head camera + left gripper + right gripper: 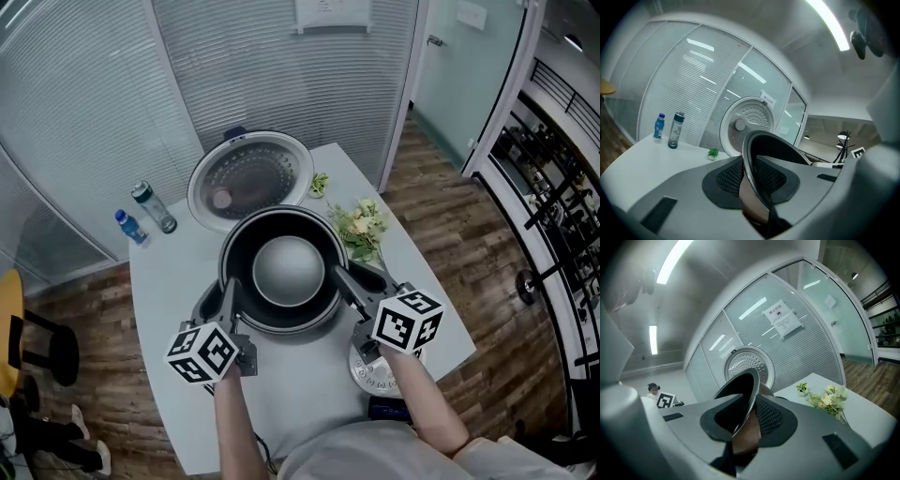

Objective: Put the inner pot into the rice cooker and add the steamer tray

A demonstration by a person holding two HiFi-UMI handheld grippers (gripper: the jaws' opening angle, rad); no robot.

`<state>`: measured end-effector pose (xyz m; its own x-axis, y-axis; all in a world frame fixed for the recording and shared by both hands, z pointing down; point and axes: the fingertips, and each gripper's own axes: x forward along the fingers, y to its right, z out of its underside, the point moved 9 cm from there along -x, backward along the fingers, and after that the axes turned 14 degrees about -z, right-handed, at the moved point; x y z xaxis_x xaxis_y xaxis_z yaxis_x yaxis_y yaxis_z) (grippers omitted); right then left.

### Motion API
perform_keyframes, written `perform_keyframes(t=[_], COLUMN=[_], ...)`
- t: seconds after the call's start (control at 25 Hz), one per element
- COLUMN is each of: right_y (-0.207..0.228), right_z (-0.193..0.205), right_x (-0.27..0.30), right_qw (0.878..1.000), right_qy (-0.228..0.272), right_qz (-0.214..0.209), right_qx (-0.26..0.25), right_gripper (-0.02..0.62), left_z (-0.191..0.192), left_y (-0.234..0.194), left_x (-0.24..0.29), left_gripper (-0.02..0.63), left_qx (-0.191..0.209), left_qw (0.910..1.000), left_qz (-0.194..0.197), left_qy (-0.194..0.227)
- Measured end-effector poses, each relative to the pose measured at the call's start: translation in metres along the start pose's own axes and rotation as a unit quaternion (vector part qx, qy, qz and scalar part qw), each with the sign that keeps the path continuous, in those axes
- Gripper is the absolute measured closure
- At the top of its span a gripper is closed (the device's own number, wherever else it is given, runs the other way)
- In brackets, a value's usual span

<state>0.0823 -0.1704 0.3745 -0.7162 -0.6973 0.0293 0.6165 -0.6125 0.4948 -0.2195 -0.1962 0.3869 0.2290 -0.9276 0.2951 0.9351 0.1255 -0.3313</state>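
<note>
The dark inner pot (pixel 286 272), round with a pale shiny bottom, hangs over the grey rice cooker (pixel 373 276) at the table's middle. Whether the pot sits down in the cooker I cannot tell. My left gripper (pixel 228 298) is shut on the pot's near-left rim, which runs edge-on between the pads (pixel 780 178) in the left gripper view. My right gripper (pixel 342 281) is shut on the near-right rim (pixel 746 401). The cooker's lid (pixel 248 176) stands open behind. A white perforated steamer tray (pixel 373 372) lies on the table under my right hand, partly hidden.
Two bottles (pixel 153 206) (pixel 129 227) stand at the table's (pixel 309 394) far left. A bunch of flowers (pixel 361 225) lies to the cooker's right, and a small green plant (pixel 319 183) sits beside the lid. Glass partition walls rise behind the table; wooden floor surrounds it.
</note>
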Motion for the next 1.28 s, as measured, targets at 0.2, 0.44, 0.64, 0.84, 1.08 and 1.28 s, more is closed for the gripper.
perform_keyframes(t=[0.2,0.44,0.64,0.84,1.08,1.28], right_y=[0.008,0.014,0.023,0.029,0.035,0.041], right_z=[0.003,0.008,0.012,0.014,0.017,0.021], right_x=[0.013,0.019,0.018,0.02,0.025,0.024], right_qw=[1.0,0.999,0.999,0.998,0.997,0.996], right_qy=[-0.009,-0.022,-0.035,-0.047,-0.061,-0.071], right_qz=[0.008,0.014,0.017,0.017,0.02,0.022], right_qx=[0.018,0.027,0.035,0.038,0.039,0.038], right_gripper=[0.505,0.505,0.505,0.503,0.502,0.499], left_z=[-0.001,0.004,0.011,0.016,0.02,0.024], left_y=[-0.008,-0.014,-0.012,-0.012,-0.014,-0.013], left_x=[0.012,0.02,0.025,0.03,0.037,0.04], left_gripper=[0.521,0.518,0.517,0.512,0.505,0.506], left_qx=[0.003,0.008,0.011,0.02,0.037,0.06], left_qw=[0.9999,0.9995,0.999,0.9982,0.9969,0.995], left_qz=[-0.001,-0.008,-0.014,-0.021,-0.029,-0.04], left_qy=[-0.013,-0.028,-0.041,-0.053,-0.063,-0.07])
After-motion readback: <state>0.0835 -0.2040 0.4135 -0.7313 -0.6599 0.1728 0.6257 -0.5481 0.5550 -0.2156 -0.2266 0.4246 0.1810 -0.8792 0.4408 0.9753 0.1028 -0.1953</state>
